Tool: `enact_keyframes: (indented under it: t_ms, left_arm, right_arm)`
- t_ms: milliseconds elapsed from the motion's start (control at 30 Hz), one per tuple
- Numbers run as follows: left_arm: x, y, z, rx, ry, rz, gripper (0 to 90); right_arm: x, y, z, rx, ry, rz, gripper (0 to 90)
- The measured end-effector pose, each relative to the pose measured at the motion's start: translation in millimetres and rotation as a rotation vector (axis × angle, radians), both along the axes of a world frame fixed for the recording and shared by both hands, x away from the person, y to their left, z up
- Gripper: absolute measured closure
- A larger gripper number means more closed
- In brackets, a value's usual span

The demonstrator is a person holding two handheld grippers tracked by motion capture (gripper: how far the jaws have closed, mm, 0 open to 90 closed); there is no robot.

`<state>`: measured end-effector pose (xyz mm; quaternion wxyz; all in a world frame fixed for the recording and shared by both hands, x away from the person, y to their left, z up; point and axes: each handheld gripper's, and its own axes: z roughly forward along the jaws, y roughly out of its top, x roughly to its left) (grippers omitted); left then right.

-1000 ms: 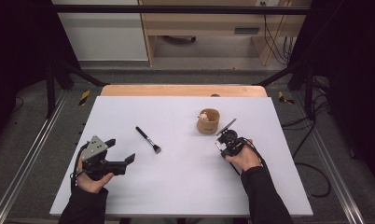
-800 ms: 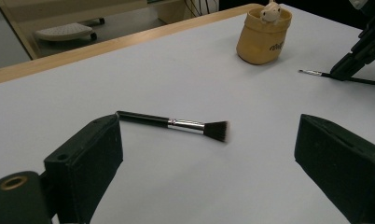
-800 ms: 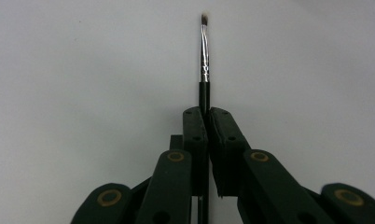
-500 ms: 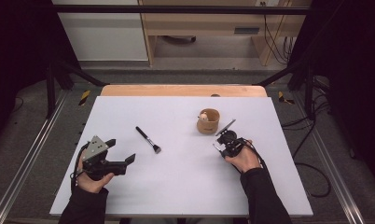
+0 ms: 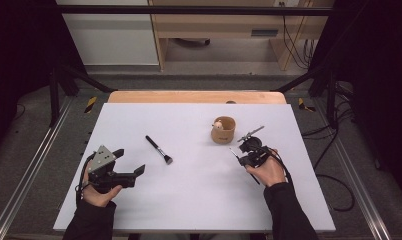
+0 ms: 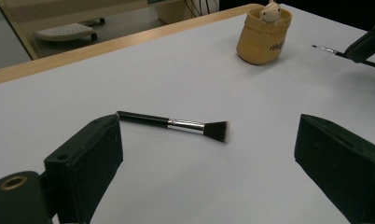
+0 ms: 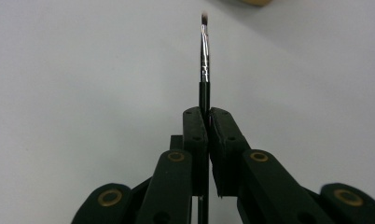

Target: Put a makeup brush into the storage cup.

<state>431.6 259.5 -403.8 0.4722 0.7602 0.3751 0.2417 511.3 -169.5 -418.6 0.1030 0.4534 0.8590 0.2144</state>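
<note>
High view: right tongs (image 5: 237,156) clamped on thin brush (image 5: 233,152), near tabletop (image 5: 189,200) right edge, just beside wooden cup (image 5: 223,130). Left tongs (image 5: 130,162) apart near left edge, thick brush (image 5: 159,150) lying between cup and them.
Left gripper view: jaws wide, thick brush (image 6: 176,124) flat ahead.
Right gripper view: jaws together on thin brush (image 7: 204,60) handle, bristles pointing away.

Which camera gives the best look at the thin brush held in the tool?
The right gripper view: the thin brush rises sharp from the shut right tool. The high view shows a small sliver; the left gripper view, its tip.
</note>
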Motion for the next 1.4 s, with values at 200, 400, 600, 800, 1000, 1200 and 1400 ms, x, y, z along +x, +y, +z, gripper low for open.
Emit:
enact_keyframes:
  t_ms: [200,400,600,800,1000,1200,1400]
  left_arm:
    - [0.0,-0.4,-0.2,0.001,0.0,-0.001,7.1]
    - [-0.1,-0.2,-0.3,0.002,-0.001,-0.001,7.1]
    - [-0.4,0.2,0.2,0.0,-0.004,-0.003,7.0]
    - [-0.6,0.4,0.2,0.0,-0.005,-0.004,7.0]
    - [-0.4,0.7,-0.1,0.0,-0.006,-0.004,7.0]
    - [-0.6,0.9,-0.1,-0.001,-0.007,-0.004,7.0]
    - [-0.9,1.6,0.1,-0.003,-0.008,-0.002,7.0]
  right_arm:
    - [-11.4,-4.7,13.4,0.063,-0.071,-0.008,85.8]
    - [-23.4,-5.8,23.7,0.131,-0.15,-0.006,85.8]
    - [-31.4,-8.8,32.1,0.176,-0.211,-0.005,85.8]
    - [-36.4,-15.2,40.7,0.238,-0.275,-0.035,85.7]
    - [-38.5,-21.3,47.5,0.289,-0.338,-0.066,85.7]
    - [-41.0,-26.0,55.0,0.336,-0.397,-0.091,85.7]
    - [-42.4,-26.2,62.2,0.367,-0.437,-0.105,85.8]
